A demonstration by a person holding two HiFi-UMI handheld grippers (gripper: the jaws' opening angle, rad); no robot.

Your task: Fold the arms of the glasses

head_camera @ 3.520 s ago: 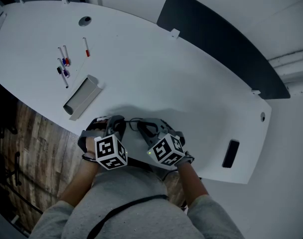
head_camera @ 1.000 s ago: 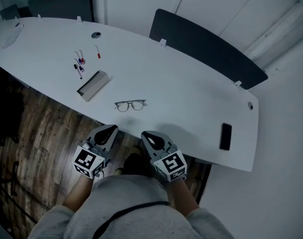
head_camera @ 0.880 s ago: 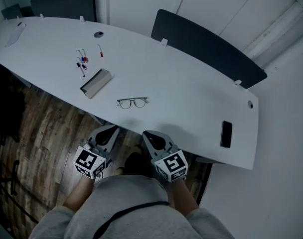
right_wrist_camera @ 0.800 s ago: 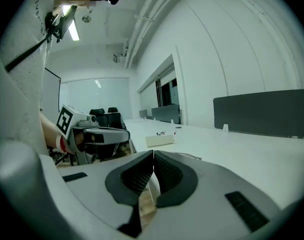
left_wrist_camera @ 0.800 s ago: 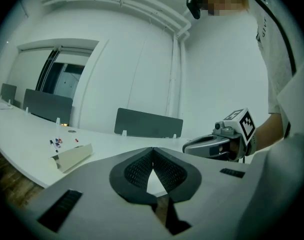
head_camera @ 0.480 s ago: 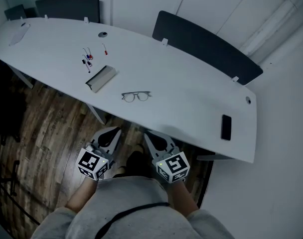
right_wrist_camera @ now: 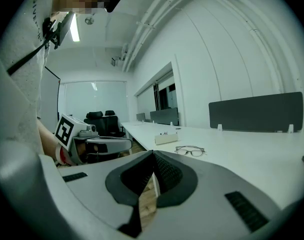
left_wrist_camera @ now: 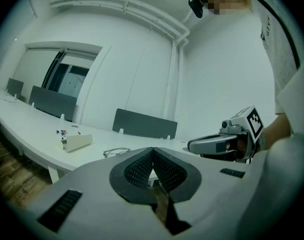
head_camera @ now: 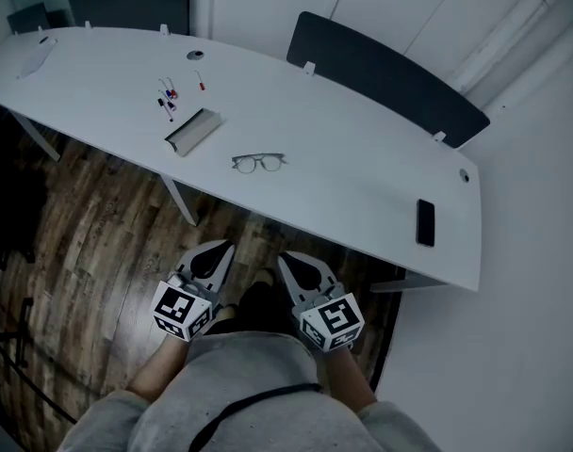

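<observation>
Dim, cool light; fisheye-warped edges

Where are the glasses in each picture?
Head view: glasses on the white table, above the middle.
Left gripper view: glasses left of the middle.
Right gripper view: glasses right of the middle.
Shared landmark: the long grey tray, just left of them every time.
</observation>
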